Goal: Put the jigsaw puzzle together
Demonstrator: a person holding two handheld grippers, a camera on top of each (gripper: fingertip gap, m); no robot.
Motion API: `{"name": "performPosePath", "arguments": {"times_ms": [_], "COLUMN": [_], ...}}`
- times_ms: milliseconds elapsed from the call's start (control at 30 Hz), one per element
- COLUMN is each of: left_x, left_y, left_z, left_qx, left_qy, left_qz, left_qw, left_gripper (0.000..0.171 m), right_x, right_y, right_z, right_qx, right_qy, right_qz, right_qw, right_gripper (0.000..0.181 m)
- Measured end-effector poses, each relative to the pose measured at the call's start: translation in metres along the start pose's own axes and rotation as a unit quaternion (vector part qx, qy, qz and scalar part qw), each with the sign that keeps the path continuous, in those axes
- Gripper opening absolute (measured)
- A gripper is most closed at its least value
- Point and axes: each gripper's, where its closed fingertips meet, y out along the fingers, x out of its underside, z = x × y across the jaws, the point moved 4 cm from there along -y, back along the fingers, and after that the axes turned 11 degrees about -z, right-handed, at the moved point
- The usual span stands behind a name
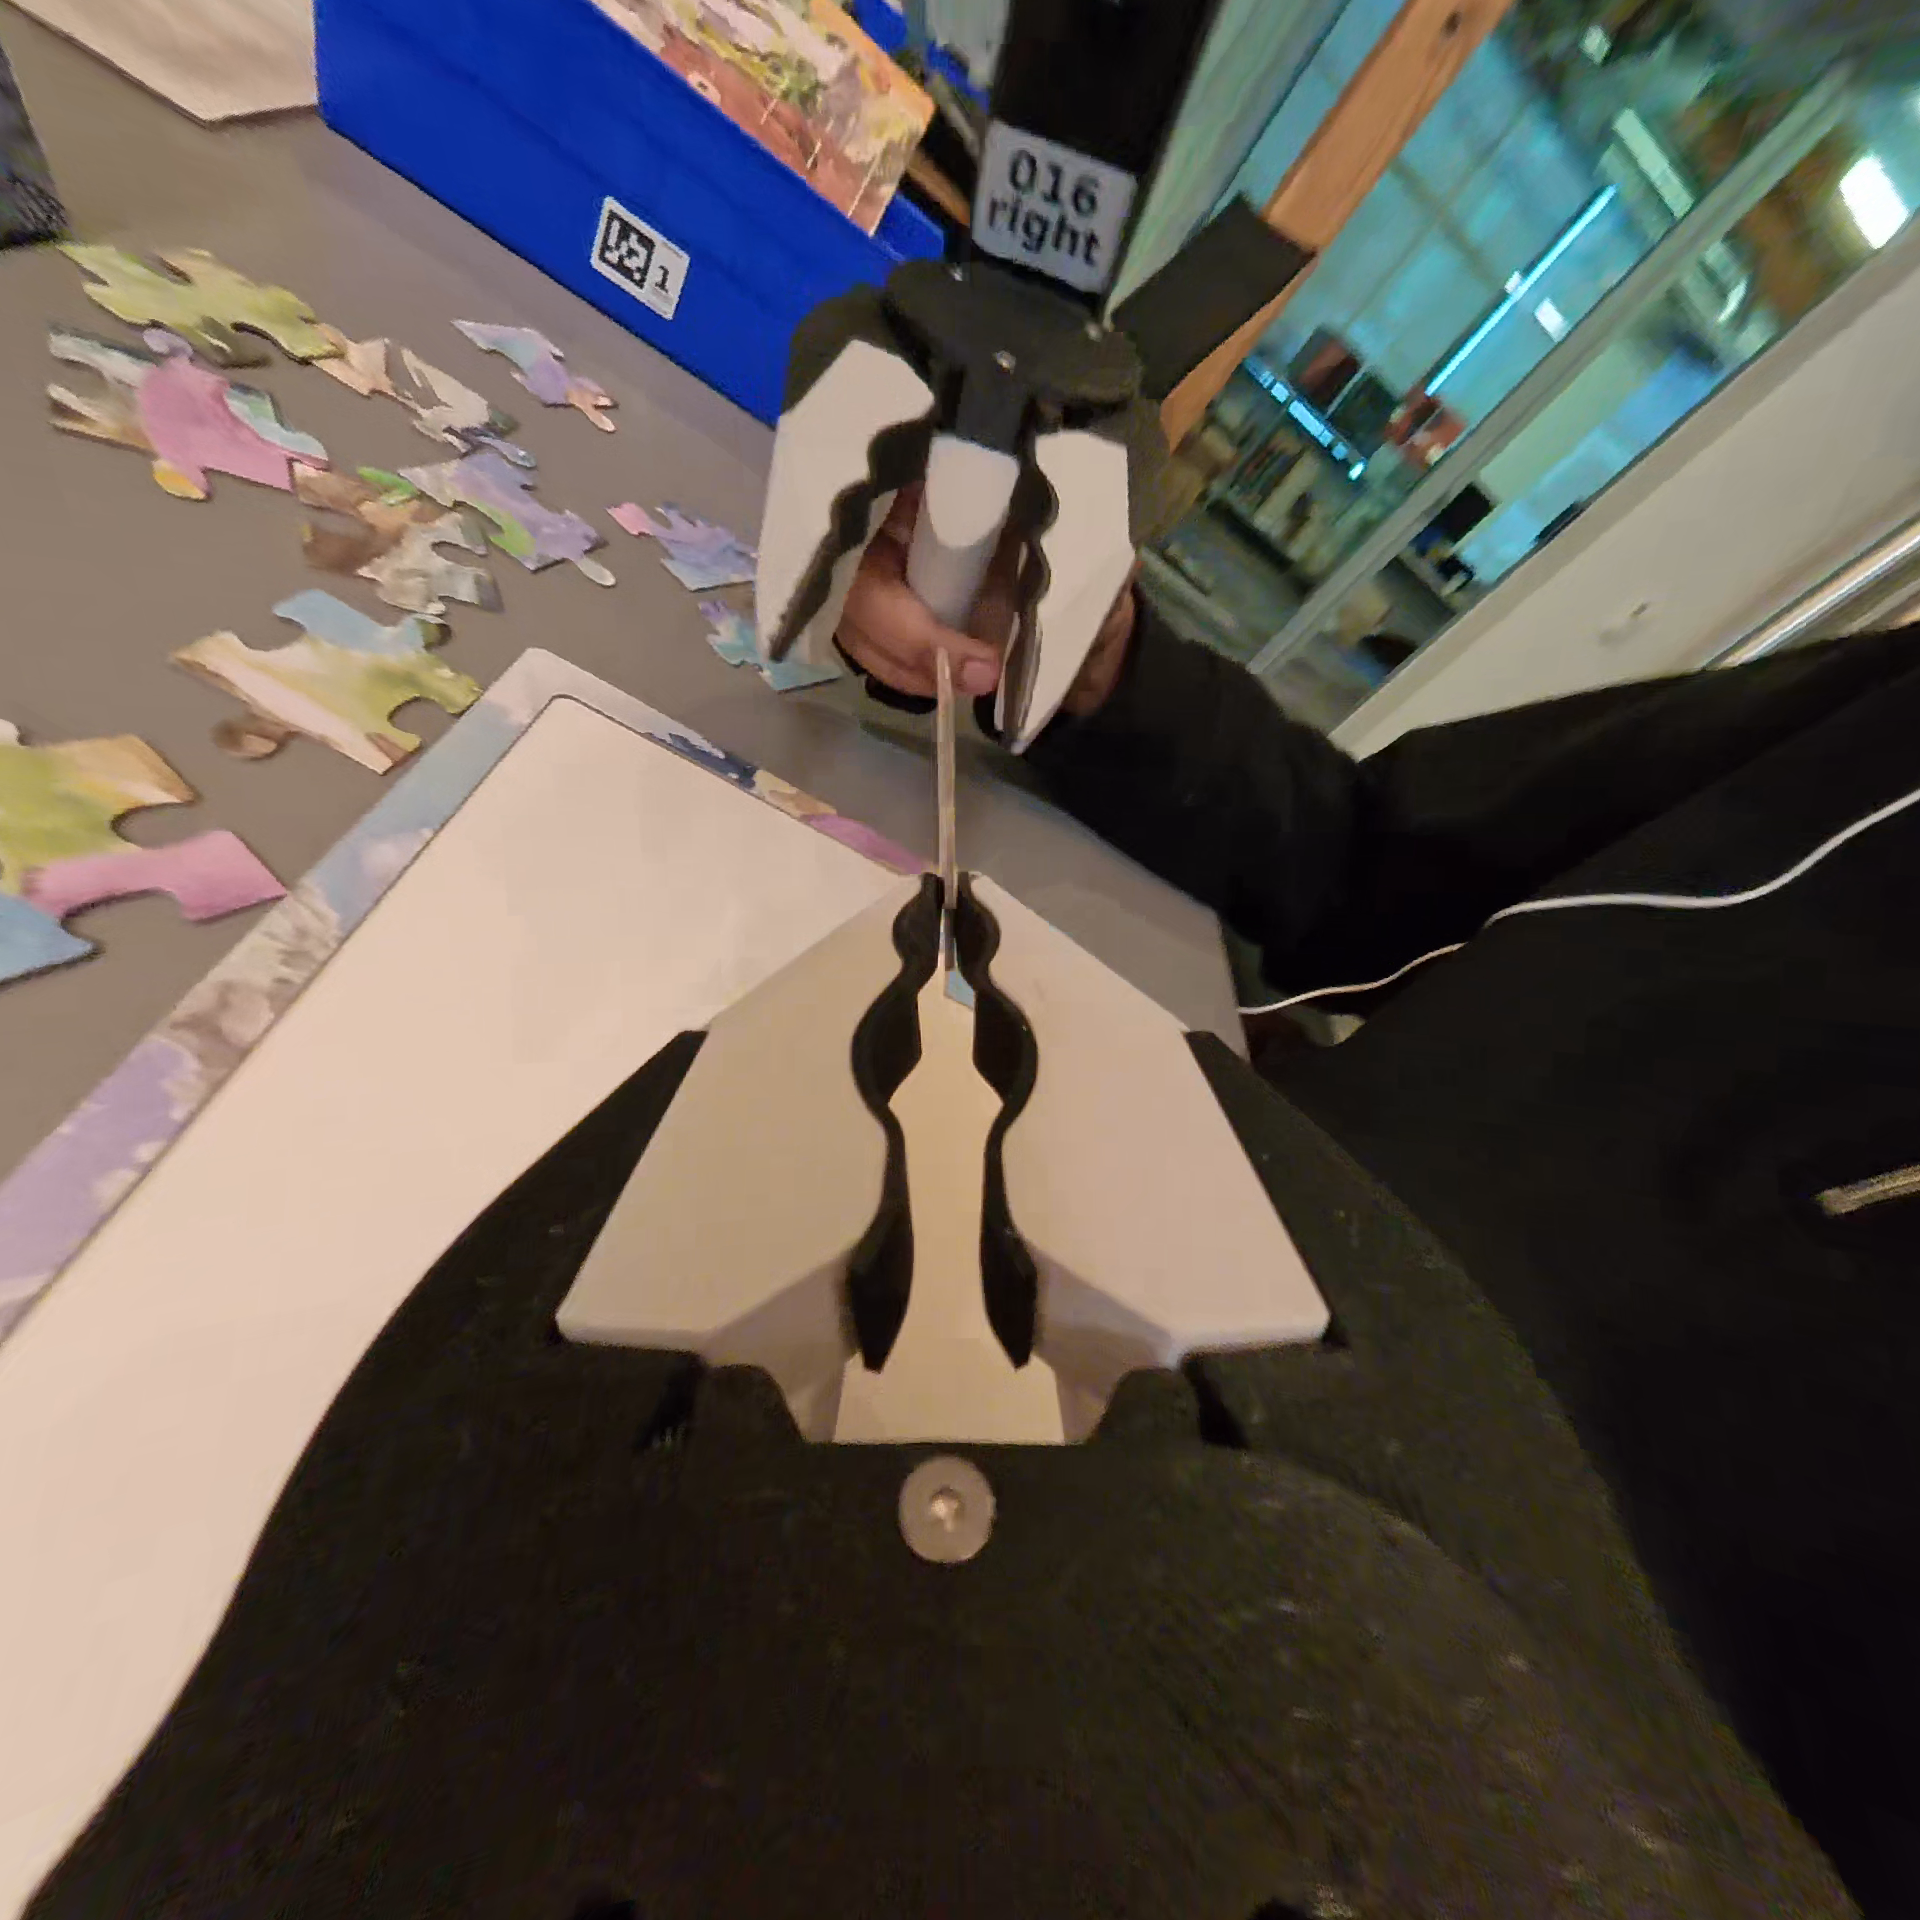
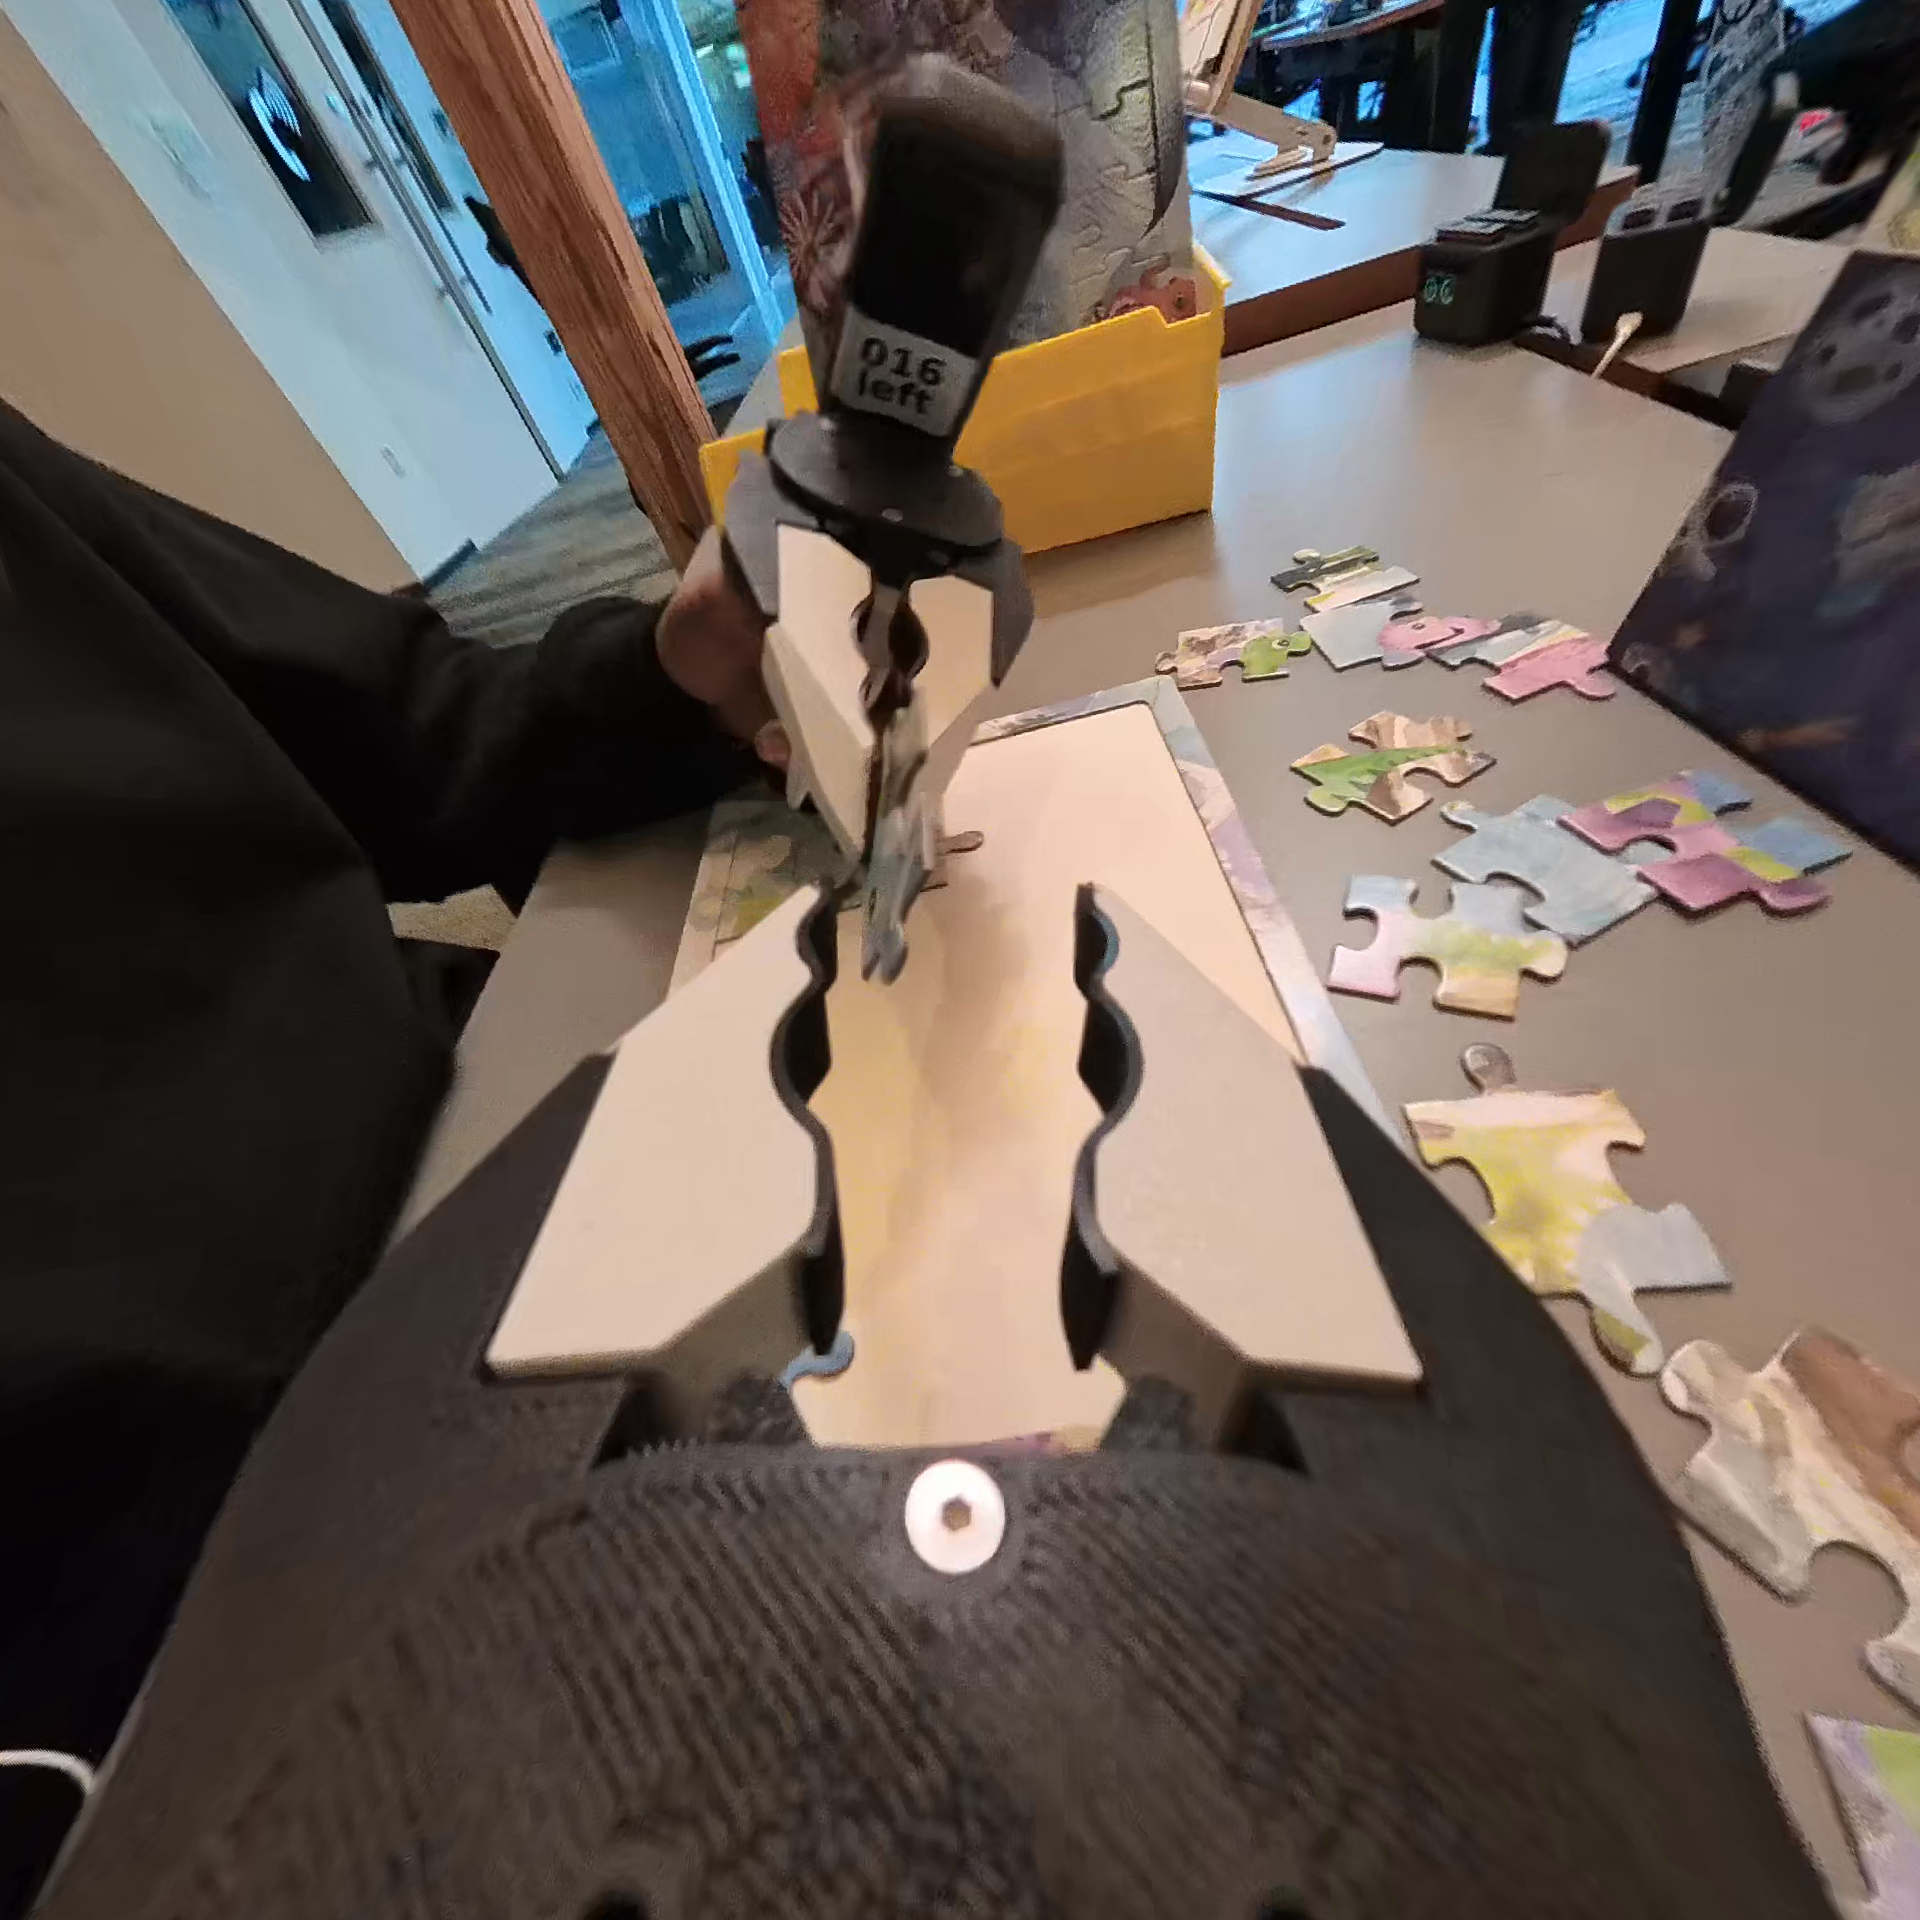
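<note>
My left gripper (image 1: 943,894) is shut on a blue-grey puzzle piece (image 1: 943,790), seen edge-on, and holds it above the white puzzle tray (image 1: 343,883). In the right wrist view the left gripper (image 2: 878,821) points down with the piece (image 2: 896,904) hanging from its tips. My right gripper (image 2: 951,904) is open and empty over the tray (image 2: 1236,852). The piece's free end reaches between its fingers, and I cannot tell if it touches them. The right gripper also shows in the left wrist view (image 1: 894,696), facing the left one. Loose coloured pieces (image 2: 1558,1184) lie on the grey table beside the tray.
A blue bin (image 1: 520,135) with a picture board stands behind several loose pieces (image 1: 343,686). A yellow bin (image 2: 1091,416) stands at the table's far end by a wooden post. A dark picture board (image 2: 1787,571) leans at the right. The person's black sleeves are close. One gripper's finger ends stand about 4 cm off the other's.
</note>
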Motion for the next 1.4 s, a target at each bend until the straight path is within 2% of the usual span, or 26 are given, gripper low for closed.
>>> {"name": "performPosePath", "arguments": {"times_ms": [200,300,333,533,633,833,967,1233,1400], "left_x": [-0.006,-0.001,0.000,0.011,0.011,0.003,0.001,0.007,0.012], "left_y": [-0.005,0.000,0.003,0.015,0.013,0.005,0.003,0.011,0.018], "left_z": [0.007,0.005,0.004,-0.008,-0.012,-0.008,-0.007,-0.008,-0.007], "left_qx": [0.077,0.047,0.031,-0.086,-0.118,-0.113,-0.111,-0.112,-0.109], "left_qy": [-0.033,-0.019,-0.009,0.048,0.062,0.076,0.084,0.088,0.095], "left_qz": [0.037,0.011,-0.001,-0.063,-0.065,-0.033,-0.021,-0.045,-0.065], "left_qw": [0.996,0.999,0.999,0.993,0.989,0.990,0.990,0.989,0.987], "left_gripper": [0.001,0.001,0.005,0.039,0.043,0.048,0.046,0.045,0.046], "right_x": [0.002,-0.001,-0.002,0.004,0.013,0.044,0.066,0.074,0.075], "right_y": [0.010,0.008,0.007,-0.001,0.001,0.022,0.038,0.040,0.036], "right_z": [-0.011,-0.018,-0.017,-0.005,-0.009,-0.042,-0.057,-0.058,-0.052], "right_qx": [-0.039,-0.083,-0.087,-0.055,-0.065,-0.125,-0.164,-0.188,-0.160], "right_qy": [-0.007,0.005,0.015,0.049,0.070,0.088,0.102,0.149,0.141], "right_qz": [-0.010,0.005,0.008,-0.023,-0.074,-0.211,-0.275,-0.293,-0.297], "right_qw": [0.999,0.997,0.996,0.997,0.993,0.966,0.942,0.925,0.931], "right_gripper": [0.024,0.001,0.000,0.000,0.000,0.000,0.000,0.001,0.023]}}
